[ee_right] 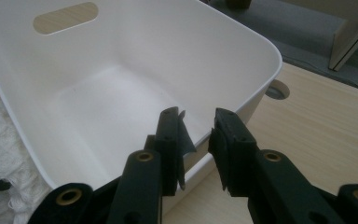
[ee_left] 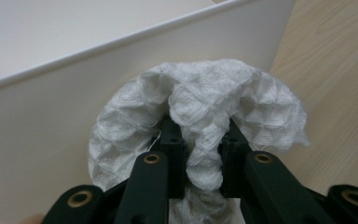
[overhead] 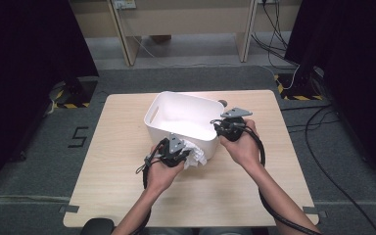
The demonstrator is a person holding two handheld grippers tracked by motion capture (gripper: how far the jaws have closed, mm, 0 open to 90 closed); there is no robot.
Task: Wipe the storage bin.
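Our left tongs (ee_left: 200,140) clamp the cloth (ee_left: 200,107) at frame centre; right tongs (ee_right: 198,140) straddle the bin (ee_right: 270,60) rim, apart. We should lift the cloth clear over the rim.

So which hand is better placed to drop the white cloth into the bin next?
Left. The left gripper is already shut on the white cloth, right beside the white bin's near wall. The right gripper straddles the bin's rim at its corner, probably steadying it.
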